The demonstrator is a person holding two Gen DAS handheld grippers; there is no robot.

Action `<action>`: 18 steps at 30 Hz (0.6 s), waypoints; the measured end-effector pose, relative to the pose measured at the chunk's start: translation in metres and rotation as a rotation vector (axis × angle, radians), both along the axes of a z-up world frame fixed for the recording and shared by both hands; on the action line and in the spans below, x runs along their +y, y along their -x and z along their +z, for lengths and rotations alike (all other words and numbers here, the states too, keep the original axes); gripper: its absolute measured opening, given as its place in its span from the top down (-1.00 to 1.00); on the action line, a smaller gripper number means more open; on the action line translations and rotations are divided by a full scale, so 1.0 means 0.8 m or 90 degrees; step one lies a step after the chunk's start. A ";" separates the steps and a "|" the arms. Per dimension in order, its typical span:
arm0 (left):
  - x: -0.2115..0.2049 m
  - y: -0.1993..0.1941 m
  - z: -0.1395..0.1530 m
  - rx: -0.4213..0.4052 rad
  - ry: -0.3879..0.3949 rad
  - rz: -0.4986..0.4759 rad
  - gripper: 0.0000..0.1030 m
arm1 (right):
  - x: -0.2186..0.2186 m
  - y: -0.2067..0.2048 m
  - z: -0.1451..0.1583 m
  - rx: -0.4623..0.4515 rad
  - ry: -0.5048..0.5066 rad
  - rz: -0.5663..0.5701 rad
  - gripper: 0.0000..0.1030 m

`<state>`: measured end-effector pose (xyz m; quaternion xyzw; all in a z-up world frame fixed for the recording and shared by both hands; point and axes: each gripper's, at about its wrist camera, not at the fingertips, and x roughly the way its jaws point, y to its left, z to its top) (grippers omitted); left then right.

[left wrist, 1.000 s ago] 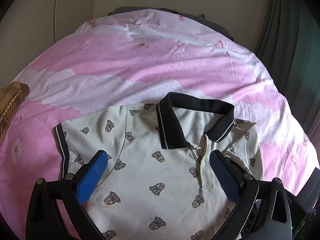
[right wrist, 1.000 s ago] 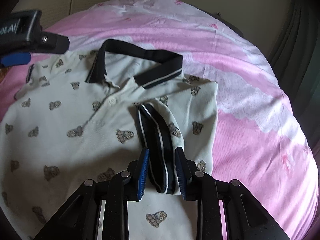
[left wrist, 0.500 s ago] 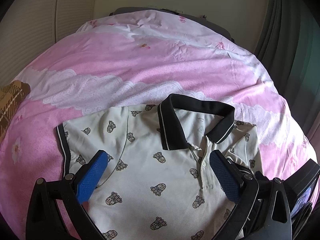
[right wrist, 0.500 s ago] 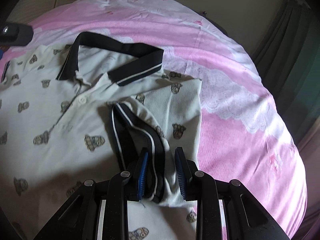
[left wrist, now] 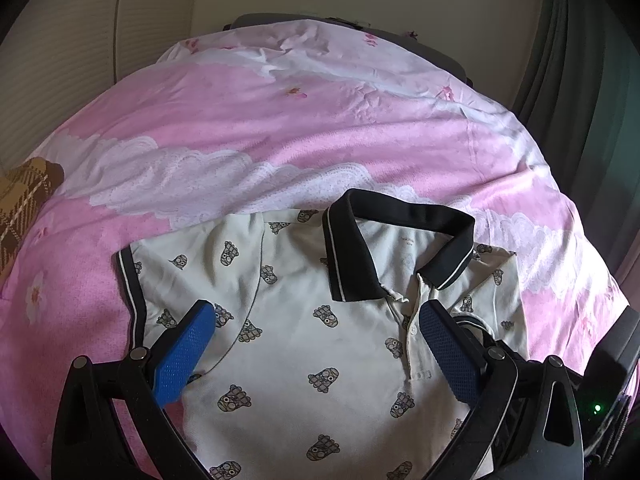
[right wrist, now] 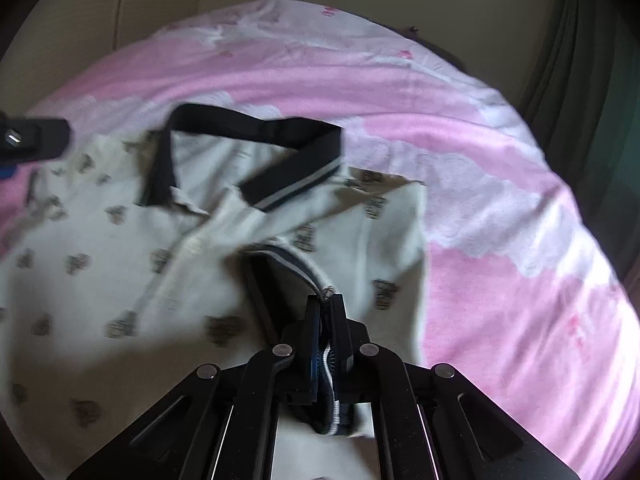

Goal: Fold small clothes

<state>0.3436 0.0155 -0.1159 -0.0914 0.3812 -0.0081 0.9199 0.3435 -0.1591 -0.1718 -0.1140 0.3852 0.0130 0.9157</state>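
A small cream polo shirt (left wrist: 320,320) with a dark collar (left wrist: 400,216) and little printed figures lies face up on a pink bedspread (left wrist: 280,128). My left gripper (left wrist: 316,344) is open and empty, hovering over the shirt's chest, with its left sleeve cuff (left wrist: 130,280) flat beside it. In the right wrist view the shirt (right wrist: 120,248) is blurred. My right gripper (right wrist: 326,308) is shut on the dark striped cuff of the right sleeve (right wrist: 280,264), which is folded in over the shirt front.
The bedspread (right wrist: 500,200) spreads far beyond the shirt on all sides. A brown plaid cloth (left wrist: 24,192) lies at the left edge. Dark green curtains (left wrist: 580,80) hang at the right. The left gripper's body (right wrist: 32,140) shows at the left of the right wrist view.
My right gripper has closed on the folded sleeve cuff and shifted with it over the shirt. The left gripper has stayed open and almost still.
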 end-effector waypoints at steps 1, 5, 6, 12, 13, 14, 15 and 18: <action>0.000 0.000 0.000 0.000 -0.001 0.000 -1.00 | 0.004 0.000 0.001 0.000 -0.003 0.006 0.90; 0.001 -0.001 -0.001 0.002 -0.001 0.001 -1.00 | 0.016 -0.007 -0.008 0.023 -0.004 0.020 0.90; 0.001 -0.002 -0.001 0.003 0.000 0.000 -1.00 | 0.015 -0.008 -0.013 0.036 -0.009 0.016 0.90; 0.000 -0.002 -0.003 0.007 0.000 0.000 -1.00 | 0.007 -0.006 -0.025 0.068 -0.015 0.023 0.83; 0.000 -0.002 -0.003 0.007 0.000 -0.001 -1.00 | 0.007 -0.005 -0.023 0.065 -0.018 0.028 0.74; 0.000 -0.002 -0.002 0.005 -0.001 0.000 -1.00 | 0.007 -0.004 -0.020 0.060 -0.023 0.034 0.57; 0.000 -0.001 -0.002 0.003 0.000 0.002 -1.00 | 0.009 0.000 -0.014 0.046 -0.024 0.037 0.49; 0.001 -0.002 -0.003 0.002 0.001 0.005 -1.00 | 0.014 0.005 0.001 0.014 -0.029 0.051 0.24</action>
